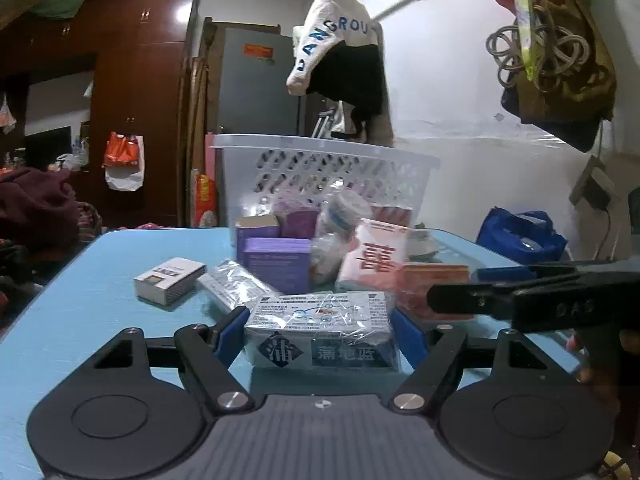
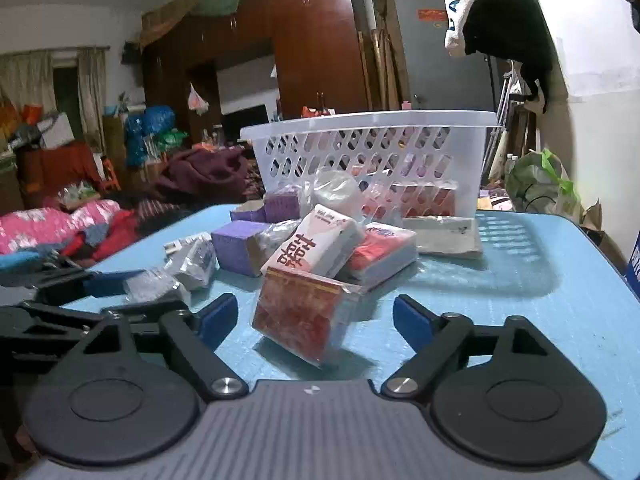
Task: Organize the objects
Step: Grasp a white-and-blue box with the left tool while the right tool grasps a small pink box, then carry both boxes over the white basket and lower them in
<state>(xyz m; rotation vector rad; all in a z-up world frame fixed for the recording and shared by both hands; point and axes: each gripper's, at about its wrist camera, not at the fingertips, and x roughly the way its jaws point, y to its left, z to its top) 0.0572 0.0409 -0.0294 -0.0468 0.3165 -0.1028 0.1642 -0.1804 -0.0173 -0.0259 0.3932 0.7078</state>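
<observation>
A pile of small packages lies on the blue table (image 1: 80, 312) in front of a white slotted basket (image 1: 320, 168). My left gripper (image 1: 320, 336) has its blue pads against both sides of a plastic-wrapped blue-and-white medicine box (image 1: 320, 332). My right gripper (image 2: 316, 320) is open, its jaws wide either side of a red wrapped pack (image 2: 300, 320) without touching it. Behind that pack lie a white tissue pack with red characters (image 2: 312, 248), a red-and-white pack (image 2: 380, 256) and purple boxes (image 2: 236, 248). The right gripper shows in the left wrist view (image 1: 452, 300) beside the red pack.
A small grey box (image 1: 168, 280) and clear-wrapped items (image 1: 236, 280) lie left of the pile. The basket (image 2: 372, 148) holds red boxes and stands at the table's far side. A wall is to the right; bedding and wardrobes lie beyond the table to the left.
</observation>
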